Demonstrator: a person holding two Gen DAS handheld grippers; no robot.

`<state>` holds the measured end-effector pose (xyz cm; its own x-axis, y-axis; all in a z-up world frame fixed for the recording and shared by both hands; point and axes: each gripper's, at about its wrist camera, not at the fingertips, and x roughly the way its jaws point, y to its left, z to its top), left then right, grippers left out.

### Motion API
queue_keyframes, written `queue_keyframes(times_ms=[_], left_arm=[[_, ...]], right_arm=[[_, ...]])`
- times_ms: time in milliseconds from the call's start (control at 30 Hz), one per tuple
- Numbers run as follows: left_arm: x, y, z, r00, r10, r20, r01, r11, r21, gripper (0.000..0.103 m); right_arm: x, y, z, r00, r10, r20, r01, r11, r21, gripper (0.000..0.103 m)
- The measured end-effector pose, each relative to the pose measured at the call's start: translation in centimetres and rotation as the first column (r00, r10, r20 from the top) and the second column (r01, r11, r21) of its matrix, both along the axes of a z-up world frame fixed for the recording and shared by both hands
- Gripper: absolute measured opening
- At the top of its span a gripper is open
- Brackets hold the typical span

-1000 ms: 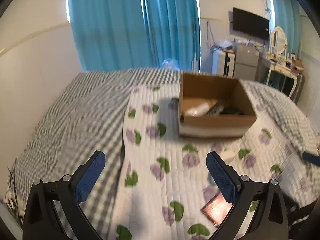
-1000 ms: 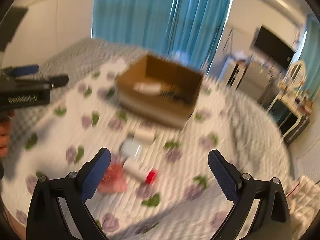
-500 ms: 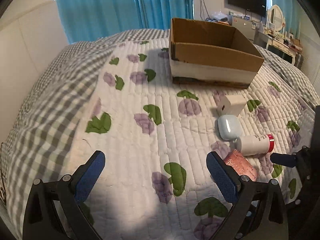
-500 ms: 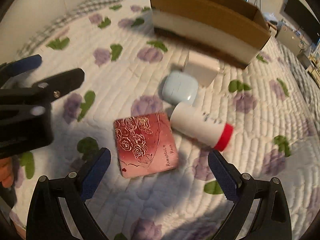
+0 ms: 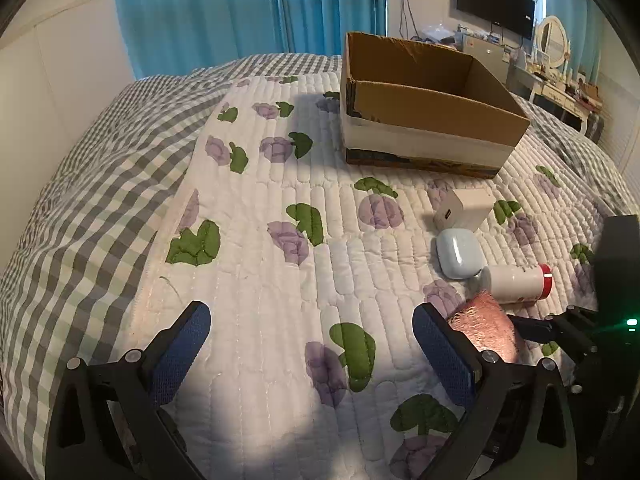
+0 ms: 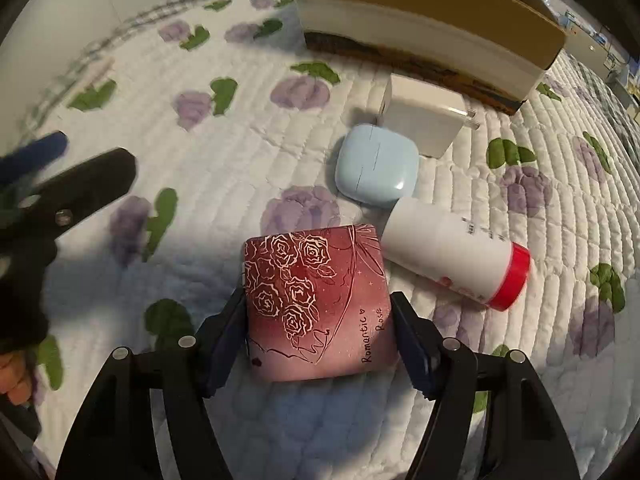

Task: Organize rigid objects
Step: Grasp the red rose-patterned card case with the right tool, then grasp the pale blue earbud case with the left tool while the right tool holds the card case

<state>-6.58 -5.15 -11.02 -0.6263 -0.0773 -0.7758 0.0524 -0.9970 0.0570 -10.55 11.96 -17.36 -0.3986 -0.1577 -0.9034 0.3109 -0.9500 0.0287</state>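
The right gripper point(image 6: 320, 316) has its fingers snug on both sides of the red rose tin point(image 6: 318, 304), near the cardboard box point(image 6: 424, 20). Squeeze evenly, lift straight up. The left gripper point(image 5: 312, 352) hangs wide and holds nothing.

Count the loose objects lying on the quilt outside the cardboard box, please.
4: red rose case between the right gripper fingers, white bottle beside it, blue earbud case and white charger nearer the box.

red rose case point(image 6: 318, 304) flat (quilt), between fingers point(image 6: 224, 336)
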Motion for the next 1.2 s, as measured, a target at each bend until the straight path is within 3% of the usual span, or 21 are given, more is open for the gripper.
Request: queue_keyframes(times_ms=[300, 433, 567, 967, 1067, 1167, 1200], left_arm=[[-0.5, 1.6, 2.1, 1.0, -0.018, -0.006, 0.018, 1.0, 0.01, 0.103], [-2.2, 3.7, 2.5, 0.999, -0.042, -0.009, 0.042, 0.999, 0.011, 0.103], [-4.6, 6.3, 1.1, 0.998, -0.058, 0.012, 0.058, 0.998, -0.006, 0.103], [-9.7, 10.9, -4.6, 0.987, -0.085, 0.139, 0.081, 0.996, 0.037, 0.099], [-10.4, 11.4, -5.7, 0.982, -0.083, 0.171, 0.076, 0.996, 0.046, 0.081], [-10.7, 11.6, -6.5, 0.98, -0.068, 0.187, 0.061, 0.997, 0.042, 0.078], [-10.7, 11.7, -6.6, 0.98, -0.068, 0.185, 0.063, 0.997, 0.034, 0.072]], right_arm=[[1.4, 1.7, 6.6, 0.982, 0.005, -0.189, 0.002, 0.999, 0.039, 0.069], [-0.2, 4.5, 9.1, 0.972, -0.039, -0.233, 0.06, 0.995, 0.085, 0.069], [-1.7, 7.6, 10.5, 0.967, -0.067, -0.246, 0.1, 0.987, 0.126, 0.069], [-6.0, 12.2, 7.4, 0.975, -0.106, -0.195, 0.125, 0.988, 0.09, 0.069], [-6.4, 12.6, 6.6, 0.978, -0.114, -0.175, 0.127, 0.989, 0.069, 0.069], [-6.5, 12.8, 6.3, 0.98, -0.114, -0.166, 0.125, 0.991, 0.056, 0.069], [-6.4, 12.9, 6.4, 0.979, -0.114, -0.168, 0.125, 0.991, 0.052, 0.069]])
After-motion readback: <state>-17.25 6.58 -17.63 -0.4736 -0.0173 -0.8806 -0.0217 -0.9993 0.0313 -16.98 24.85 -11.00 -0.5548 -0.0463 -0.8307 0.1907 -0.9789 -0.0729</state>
